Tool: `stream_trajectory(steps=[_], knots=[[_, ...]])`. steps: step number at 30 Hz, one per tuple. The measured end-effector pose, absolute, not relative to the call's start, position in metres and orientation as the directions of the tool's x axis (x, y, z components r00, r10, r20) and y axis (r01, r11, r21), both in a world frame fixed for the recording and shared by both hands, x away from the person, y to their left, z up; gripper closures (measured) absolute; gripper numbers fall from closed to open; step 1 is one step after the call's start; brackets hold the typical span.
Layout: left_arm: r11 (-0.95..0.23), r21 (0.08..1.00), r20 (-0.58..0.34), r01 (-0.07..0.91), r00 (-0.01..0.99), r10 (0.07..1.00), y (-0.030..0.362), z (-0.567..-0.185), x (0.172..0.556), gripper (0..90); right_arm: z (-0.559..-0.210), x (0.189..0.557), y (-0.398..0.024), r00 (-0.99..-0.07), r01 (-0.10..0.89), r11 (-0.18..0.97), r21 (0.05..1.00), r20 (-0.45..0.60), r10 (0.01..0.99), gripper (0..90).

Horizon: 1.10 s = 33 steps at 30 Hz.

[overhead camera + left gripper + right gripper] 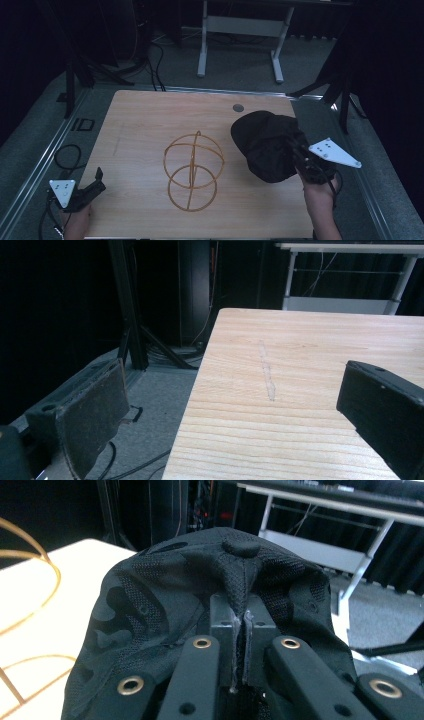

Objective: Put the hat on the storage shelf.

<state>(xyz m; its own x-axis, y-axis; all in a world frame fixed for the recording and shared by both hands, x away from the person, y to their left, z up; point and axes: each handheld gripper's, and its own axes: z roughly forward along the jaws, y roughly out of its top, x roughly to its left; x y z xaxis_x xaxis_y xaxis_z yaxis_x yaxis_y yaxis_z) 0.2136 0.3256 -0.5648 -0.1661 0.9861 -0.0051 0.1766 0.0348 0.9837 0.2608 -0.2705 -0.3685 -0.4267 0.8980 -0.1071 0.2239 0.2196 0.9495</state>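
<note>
From the high view the whole wooden table (pixel 150 125) is laid out: a black cap (pixel 265 142) sits toward its right side, a gold wire frame (pixel 193 170) (rings crossed into a ball shape on a round base ring) stands near the middle, and a small grey disc (pixel 238 107) is set in the top near the far edge; a white desk frame (pixel 240 30) stands on the grey floor beyond.

The right gripper (pixel 300 152) comes in from the btm right, a hand (pixel 320 197) behind it, its tip on the near-right part of the cap; the right gripper view gives what the high view can't: the two jaws are pressed together w/ a fold of the cap's (pixel 200 595) mesh fabric pinched between them, just below the top button (pixel 241 546); the crown bulges up round the pinch; the wire frame (pixel 30 585) curves in at that view's left edge, beside the cap, not touching it as far as I can tell.

The left gripper (pixel 95 182) rests at the table's near-left corner; the left gripper view shows its jaws spread wide w/ nothing between them, just bare table (pixel 300 390) edge, a faint scratch (pixel 266 371) in the wood, and floor to the side.

No box, tray or bowl here; the cap's inside isn't visible, so its contents I can't tell.
</note>
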Motion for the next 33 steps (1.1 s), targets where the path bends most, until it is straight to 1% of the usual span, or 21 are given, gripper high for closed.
stream_trajectory(steps=[1, 3, 4, 8, 9, 15, 21, 27, 33], knots=[[0.035, 0.984, -0.005, 0.177, -0.167, 0.986, 0.326, -0.565, 0.214, 0.6, -0.359, 0.26, -0.27, -0.429, 0.207, 0.218, 0.954, -0.111, 0.896, 86.3], [0.035, 0.984, -0.005, 0.177, -0.167, 0.986, 0.326, -0.565, 0.214, 0.6, -0.355, 0.259, -0.27, -0.429, 0.197, 0.216, 0.956, -0.114, 0.896, 86.3], [0.035, 0.984, -0.005, 0.177, -0.167, 0.986, 0.326, -0.565, 0.214, 0.6, -0.346, 0.257, -0.268, -0.43, 0.177, 0.218, 0.96, -0.124, 0.894, 86.3], [0.035, 0.983, -0.005, 0.178, -0.167, 0.986, 0.326, -0.565, 0.214, 0.6, -0.34, 0.256, -0.267, -0.431, 0.163, 0.219, 0.962, -0.13, 0.893, 86.4], [0.036, 0.983, -0.006, 0.178, -0.166, 0.986, 0.326, -0.565, 0.214, 0.6, -0.329, 0.257, -0.266, -0.432, 0.144, 0.221, 0.964, -0.14, 0.891, 86.4], [0.034, 0.983, -0.004, 0.18, -0.165, 0.986, 0.326, -0.565, 0.214, 0.6, -0.312, 0.257, -0.263, -0.44, 0.115, 0.213, 0.97, -0.142, 0.886, 86.3], [0.034, 0.983, -0.004, 0.179, -0.165, 0.986, 0.326, -0.565, 0.214, 0.6, -0.285, 0.254, -0.255, -0.453, 0.056, 0.196, 0.979, -0.15, 0.879, 86.3], [0.033, 0.983, -0.003, 0.181, -0.163, 0.987, 0.326, -0.565, 0.214, 0.6, -0.275, 0.25, -0.247, -0.468, 0.025, 0.186, 0.982, -0.153, 0.87, 86.3], [0.034, 0.983, -0.005, 0.179, -0.163, 0.987, 0.326, -0.565, 0.214, 0.6, -0.271, 0.247, -0.23, -0.508, 0.008, 0.184, 0.983, -0.155, 0.848, 86.3]])
